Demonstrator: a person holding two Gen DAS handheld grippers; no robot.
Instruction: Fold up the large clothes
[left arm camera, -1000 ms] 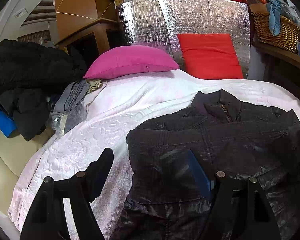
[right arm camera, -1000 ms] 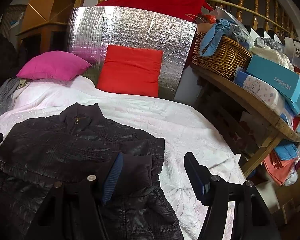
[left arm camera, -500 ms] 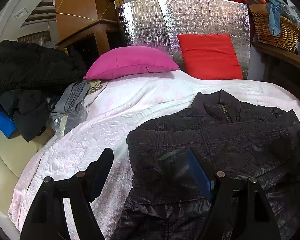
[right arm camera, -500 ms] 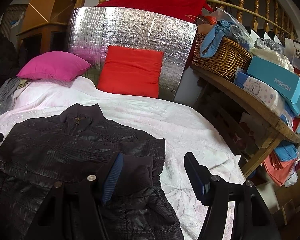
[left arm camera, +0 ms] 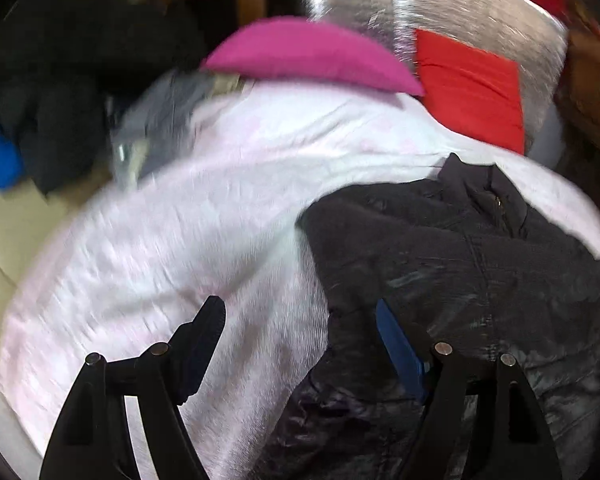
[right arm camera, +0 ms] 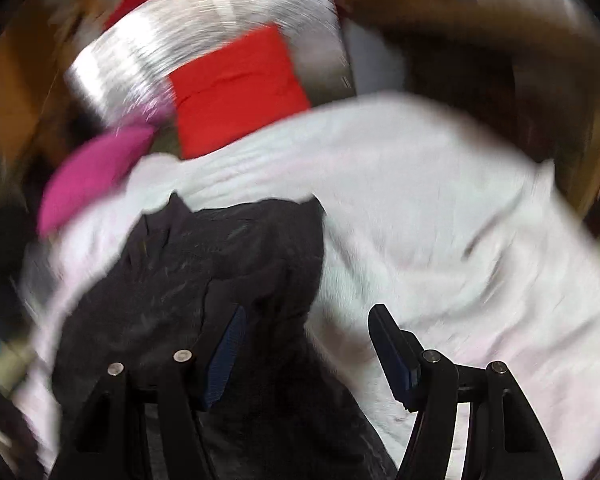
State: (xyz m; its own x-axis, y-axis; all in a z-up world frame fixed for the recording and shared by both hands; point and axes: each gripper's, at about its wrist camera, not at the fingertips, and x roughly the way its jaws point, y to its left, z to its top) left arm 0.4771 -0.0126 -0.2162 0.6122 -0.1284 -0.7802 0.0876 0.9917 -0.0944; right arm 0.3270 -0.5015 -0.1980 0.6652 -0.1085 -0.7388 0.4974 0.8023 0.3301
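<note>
The black jacket lay on the bed, sleeves apparently folded in. Left tool and right tool gaped empty; final folds remained.

The jacket was seen to be of dark cloth with a faint sheen, lightly wrinkled. The bedspread beneath it was shown as pale, matt cloth with a raised, quilted texture. A panel behind the pillows was made of shiny, crinkled silver foil. The pink pillow and the red pillow were covered in smooth matt fabric. Blue ribbed pads were fitted inside the black matt plastic fingers, and small bright metal pins were set in them.
</note>
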